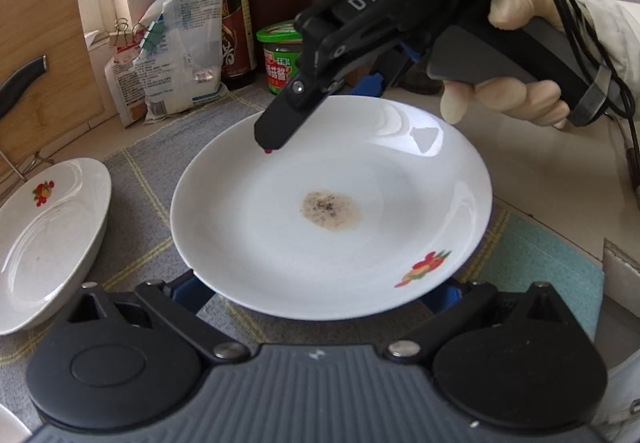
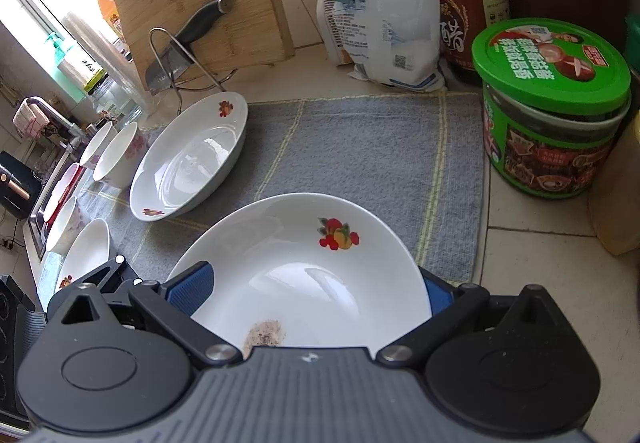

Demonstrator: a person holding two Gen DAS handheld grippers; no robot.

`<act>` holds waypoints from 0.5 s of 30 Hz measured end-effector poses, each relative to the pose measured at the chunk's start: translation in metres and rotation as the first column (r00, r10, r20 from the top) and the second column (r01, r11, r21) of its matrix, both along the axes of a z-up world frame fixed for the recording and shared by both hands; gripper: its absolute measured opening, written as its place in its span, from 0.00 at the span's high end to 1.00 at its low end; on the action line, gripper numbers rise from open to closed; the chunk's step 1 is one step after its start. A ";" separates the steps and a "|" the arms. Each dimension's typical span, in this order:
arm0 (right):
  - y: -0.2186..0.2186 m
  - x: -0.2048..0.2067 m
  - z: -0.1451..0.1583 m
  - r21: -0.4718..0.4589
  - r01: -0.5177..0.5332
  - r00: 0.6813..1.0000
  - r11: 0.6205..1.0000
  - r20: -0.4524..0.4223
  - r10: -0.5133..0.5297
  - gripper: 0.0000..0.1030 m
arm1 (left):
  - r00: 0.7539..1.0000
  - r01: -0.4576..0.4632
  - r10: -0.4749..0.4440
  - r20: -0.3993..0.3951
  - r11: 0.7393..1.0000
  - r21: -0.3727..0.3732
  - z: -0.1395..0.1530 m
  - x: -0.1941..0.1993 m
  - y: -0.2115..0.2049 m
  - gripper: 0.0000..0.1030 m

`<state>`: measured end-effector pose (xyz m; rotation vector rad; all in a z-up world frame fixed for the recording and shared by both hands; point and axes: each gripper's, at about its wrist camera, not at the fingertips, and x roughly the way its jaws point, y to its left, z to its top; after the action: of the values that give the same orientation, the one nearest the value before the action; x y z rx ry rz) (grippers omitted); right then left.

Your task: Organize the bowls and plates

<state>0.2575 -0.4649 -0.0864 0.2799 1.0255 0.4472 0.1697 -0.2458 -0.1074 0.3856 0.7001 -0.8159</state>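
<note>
Both grippers are gripping the stained plate (image 1: 332,203) over the grey mat (image 2: 360,147) (left gripper (image 1: 320,295) at its 6 o'clock rim, right gripper (image 1: 276,139) at 11), fingers clenched, second plate (image 2: 188,159) waiting at 10 o'clock.

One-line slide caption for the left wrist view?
Both grippers flank a stained white plate above the gray cloth; a second plate lies left.

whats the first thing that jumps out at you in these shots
The white plate with a brown speckled stain at its centre fills the middle, lifted over the grey cloth with both claws around its rim: the left claw at the near edge, the right claw at the far edge. Next is the bright green-lidded jar on the right, on the tiled counter.
</note>
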 end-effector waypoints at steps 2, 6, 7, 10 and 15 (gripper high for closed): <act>-0.002 0.002 -0.001 -0.004 0.004 1.000 1.000 0.000 -0.004 0.00 | 1.000 0.000 0.000 0.001 1.000 0.000 0.000 0.003 -0.002 0.00; -0.004 0.006 -0.002 -0.011 0.010 1.000 1.000 0.011 -0.010 0.00 | 1.000 -0.004 0.004 0.000 1.000 -0.002 -0.002 0.009 -0.005 0.00; -0.005 0.007 -0.003 -0.011 0.015 1.000 1.000 0.011 -0.014 0.00 | 1.000 -0.005 0.005 0.001 1.000 -0.002 -0.002 0.010 -0.006 0.00; -0.007 0.009 -0.005 -0.020 0.023 1.000 1.000 0.010 -0.023 0.00 | 1.000 -0.006 0.006 -0.005 1.000 -0.002 -0.004 0.012 -0.008 0.00; -0.007 0.007 -0.008 -0.019 0.033 0.999 0.999 0.009 -0.032 0.00 | 1.000 -0.006 0.006 0.005 1.000 0.000 -0.006 0.010 -0.008 0.00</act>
<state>0.2648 -0.4722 -0.0943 0.2770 1.0154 0.4087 0.1798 -0.2539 -0.1137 0.3851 0.6959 -0.8089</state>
